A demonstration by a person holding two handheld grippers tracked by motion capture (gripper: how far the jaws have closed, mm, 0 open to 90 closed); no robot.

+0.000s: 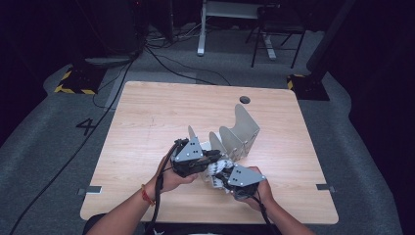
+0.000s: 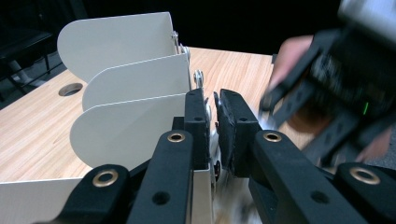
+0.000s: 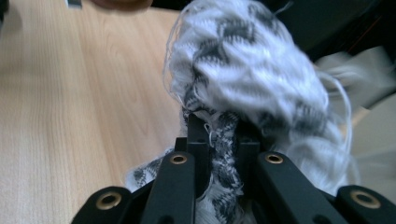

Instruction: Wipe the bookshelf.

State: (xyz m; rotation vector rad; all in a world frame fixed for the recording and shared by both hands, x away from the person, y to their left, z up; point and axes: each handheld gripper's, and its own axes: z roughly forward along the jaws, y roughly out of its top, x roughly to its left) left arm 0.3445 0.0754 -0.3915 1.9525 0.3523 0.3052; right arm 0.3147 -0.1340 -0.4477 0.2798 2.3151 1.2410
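- The knitted cloth (image 3: 247, 74), white with a dark grey pattern, sits bunched at the near middle of the counter (image 1: 147, 122), between the two hands and just in front of the grey metal divider rack (image 1: 235, 134).
- The right tongs (image 3: 223, 135) are clamped on a fold of that cloth; in the right gripper view the fabric is pinched between the black jaws and the rest balloons above them.
- The left tongs (image 2: 212, 126) stand nearly together with a narrow slit between the pads. A bit of pale material seems to lie low in that slit, but the blur there means I cannot tell whether they grip it.
- In the left gripper view, the rack's curved plates rise just beside the left jaws, on their left.
- The cloth looks light, soft and limp: it will sag and slide wherever it is not held, and the loose threads at its edges may snag on the rack's plates or screws.
- The best hold is probably on a thick fold or a corner, pinched deep between the pads, since a single thin layer could slip out.
- The rack looks stiff and thin-edged, so cloth dragged across it may catch.
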